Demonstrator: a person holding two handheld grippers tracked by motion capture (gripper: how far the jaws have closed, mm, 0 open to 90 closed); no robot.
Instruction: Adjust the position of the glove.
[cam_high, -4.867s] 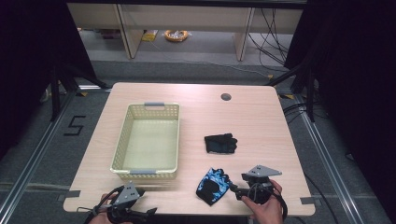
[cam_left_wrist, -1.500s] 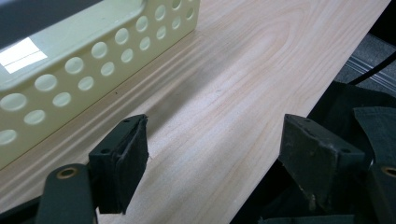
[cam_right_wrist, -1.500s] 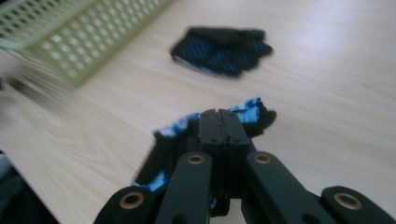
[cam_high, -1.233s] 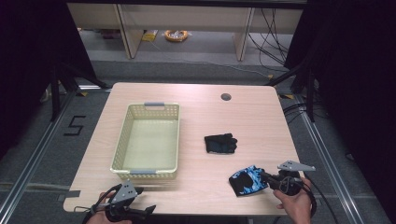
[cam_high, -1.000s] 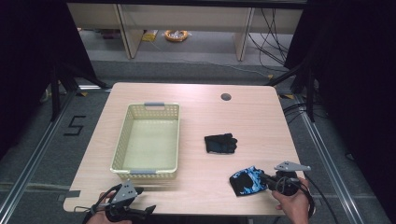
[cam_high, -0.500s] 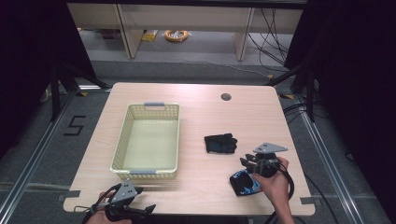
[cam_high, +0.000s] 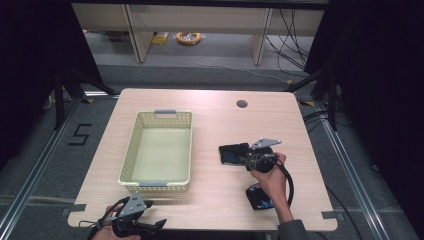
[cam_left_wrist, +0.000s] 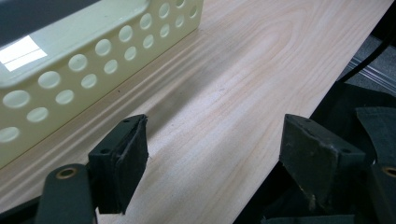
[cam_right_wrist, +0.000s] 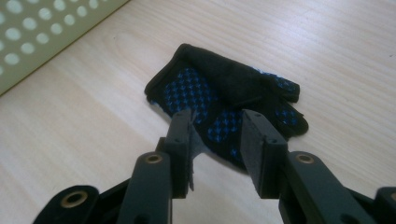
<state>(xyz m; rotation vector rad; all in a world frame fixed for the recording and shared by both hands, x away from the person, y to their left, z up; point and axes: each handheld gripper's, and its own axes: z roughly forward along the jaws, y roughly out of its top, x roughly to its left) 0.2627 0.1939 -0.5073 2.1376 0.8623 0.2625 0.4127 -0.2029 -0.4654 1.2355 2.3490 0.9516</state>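
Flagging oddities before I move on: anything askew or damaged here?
Two small things: the black glove lies crumpled rather than flat, and the left gripper has a frayed pad edge. The basket sits square.

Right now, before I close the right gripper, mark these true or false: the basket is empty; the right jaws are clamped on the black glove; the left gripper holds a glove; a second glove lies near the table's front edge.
1. The basket is empty: true.
2. The right gripper is clamped on the black glove: false. Its jaws have just been opening and stand apart over the glove's near edge, not pressing it.
3. The left gripper holds a glove: false. Its jaws are wide open over bare table.
4. A second glove, blue-patterned, lies near the front edge: true.
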